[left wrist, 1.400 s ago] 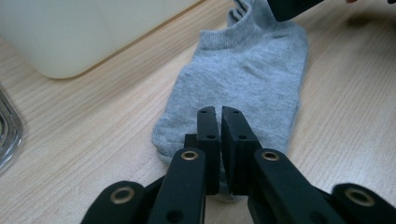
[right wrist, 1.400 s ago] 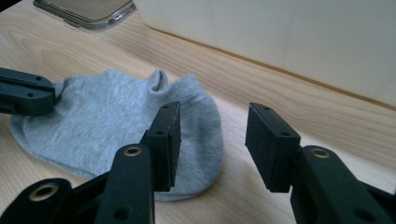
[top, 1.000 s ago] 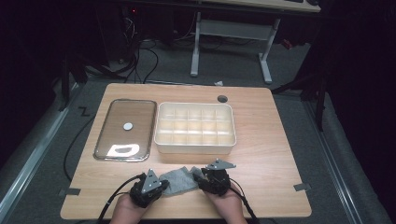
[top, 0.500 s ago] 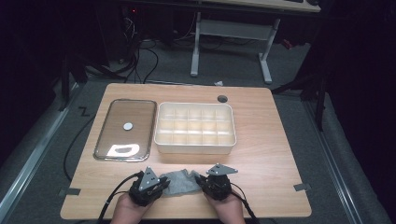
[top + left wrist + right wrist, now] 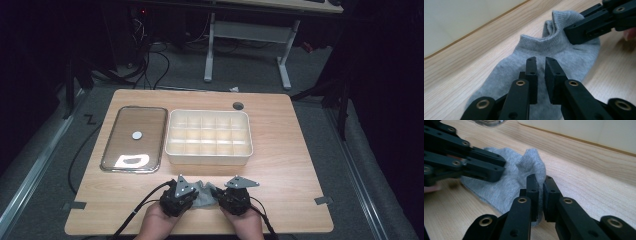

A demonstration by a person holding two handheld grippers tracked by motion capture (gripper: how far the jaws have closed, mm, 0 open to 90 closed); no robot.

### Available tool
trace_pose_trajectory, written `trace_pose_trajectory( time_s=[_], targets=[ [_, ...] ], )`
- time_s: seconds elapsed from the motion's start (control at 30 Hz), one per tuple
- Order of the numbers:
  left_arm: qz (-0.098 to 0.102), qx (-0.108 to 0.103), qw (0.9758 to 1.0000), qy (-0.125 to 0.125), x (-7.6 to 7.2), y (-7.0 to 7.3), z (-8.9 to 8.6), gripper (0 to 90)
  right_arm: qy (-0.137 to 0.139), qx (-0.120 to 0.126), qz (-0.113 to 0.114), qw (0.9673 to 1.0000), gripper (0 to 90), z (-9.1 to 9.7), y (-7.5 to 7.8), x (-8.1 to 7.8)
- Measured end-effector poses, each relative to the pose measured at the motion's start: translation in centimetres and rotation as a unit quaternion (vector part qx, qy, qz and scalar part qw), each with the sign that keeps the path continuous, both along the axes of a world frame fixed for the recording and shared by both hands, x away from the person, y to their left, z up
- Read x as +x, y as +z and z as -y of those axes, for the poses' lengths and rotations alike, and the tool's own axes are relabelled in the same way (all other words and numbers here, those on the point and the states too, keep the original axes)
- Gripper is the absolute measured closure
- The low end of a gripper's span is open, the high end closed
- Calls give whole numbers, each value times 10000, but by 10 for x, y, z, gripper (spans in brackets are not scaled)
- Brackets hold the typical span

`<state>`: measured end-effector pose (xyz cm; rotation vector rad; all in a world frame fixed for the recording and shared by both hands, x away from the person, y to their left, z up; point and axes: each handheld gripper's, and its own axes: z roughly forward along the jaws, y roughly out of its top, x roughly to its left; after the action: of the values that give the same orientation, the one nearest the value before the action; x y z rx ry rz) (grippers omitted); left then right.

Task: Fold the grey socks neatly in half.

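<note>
Grey sock (image 5: 204, 194) lies on the bench (image 5: 295, 170) near its front edge, about mid-width, between the two grippers. It's rumpled, w/ the cuff bunched up toward the right gripper's side.

Left gripper (image 5: 541, 65): jaws narrow, a slim gap between them. They've just been closing a bit after opening. In the left gripper view the tips sit over the sock's flat middle; fabric shows through the gap, but can't tell if the pads pinch any of it. In the high view the left gripper (image 5: 179, 196) is at the sock's left end, held by a hand (image 5: 159, 222) coming in from the front edge.

Right gripper (image 5: 540, 185): jaws nearly together, clamped on a raised fold of the sock's edge; grey fabric runs down between the pads in the right gripper view. In the high view the right gripper (image 5: 234, 196) is at the sock's right end, the other hand (image 5: 246, 226) behind it.

The two grippers are near each other, tips facing inward across the sock.

Behind them, toward the bench middle: cream tray (image 5: 208, 159) w/ a grid of compartments. Just beside it, on its left, a clear lid (image 5: 134, 139) lies flat w/ a small white disc (image 5: 137, 135) on it, near the bench's left edge. Small round hole (image 5: 238, 105) in the bench near the back edge.
</note>
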<state>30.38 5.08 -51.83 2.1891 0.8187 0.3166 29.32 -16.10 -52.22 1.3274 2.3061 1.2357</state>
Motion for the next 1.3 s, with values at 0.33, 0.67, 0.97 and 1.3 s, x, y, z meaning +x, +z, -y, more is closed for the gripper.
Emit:
trace_pose_trajectory(
  time_s=[0.33,0.67,0.97,1.3],
  targets=[
    [197,237,9995,-50,-7,-6,26,849,155,648,300,9973,866,4,22,-13],
    [266,100,9995,-124,-8,0,26,770,18,595,253,9979,863,13,17,-13],
    [433,-146,9980,441,-2,7,-40,761,-27,496,249,9985,859,15,16,-13],
    [192,58,9990,391,1,-13,-46,872,-114,416,188,9989,852,12,17,-12]
  ],
)
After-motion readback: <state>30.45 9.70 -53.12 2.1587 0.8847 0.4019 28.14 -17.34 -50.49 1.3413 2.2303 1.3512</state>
